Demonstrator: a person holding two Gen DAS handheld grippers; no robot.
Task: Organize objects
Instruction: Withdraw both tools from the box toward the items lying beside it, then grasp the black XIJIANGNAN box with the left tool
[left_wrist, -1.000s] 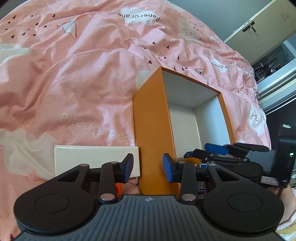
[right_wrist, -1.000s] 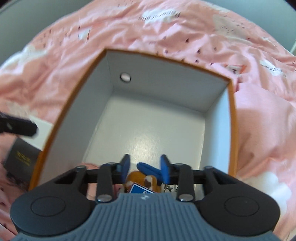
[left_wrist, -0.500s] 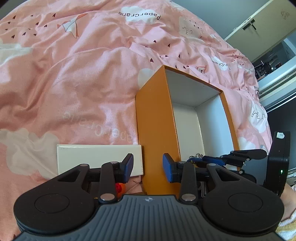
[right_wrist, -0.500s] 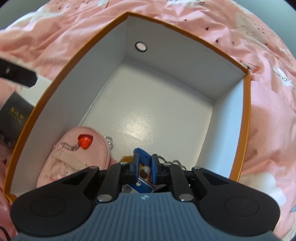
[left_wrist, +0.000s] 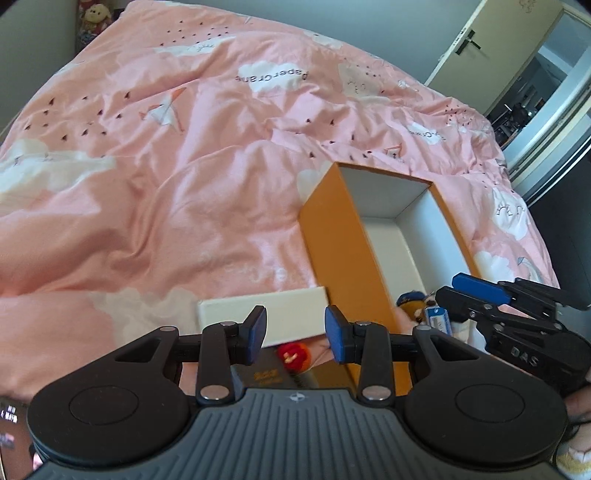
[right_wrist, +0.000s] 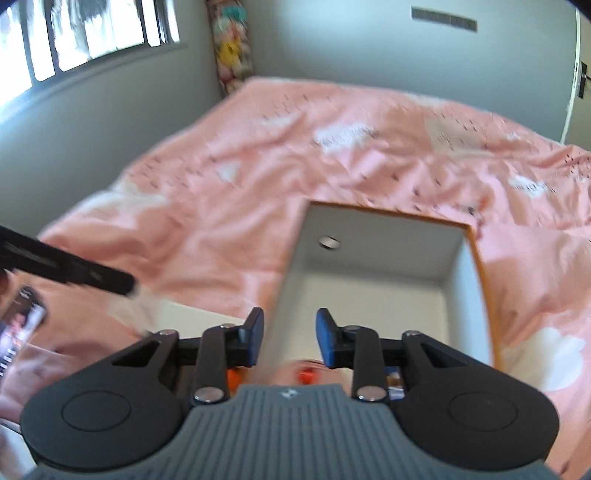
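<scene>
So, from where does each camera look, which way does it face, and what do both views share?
Left wrist: sits on the left hand-held gripper, looks down over the bed at the box; the right hand-held gripper shows at right.
Right wrist: sits on the right hand-held gripper, its jaws opening and empty, looks into the box; the left gripper's tip shows at left.
Shared: box, bed, white carton.

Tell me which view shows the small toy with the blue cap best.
Left wrist view: the toy lies sharp inside the orange box. In the right wrist view it is almost hidden behind the gripper body and blurred.
</scene>
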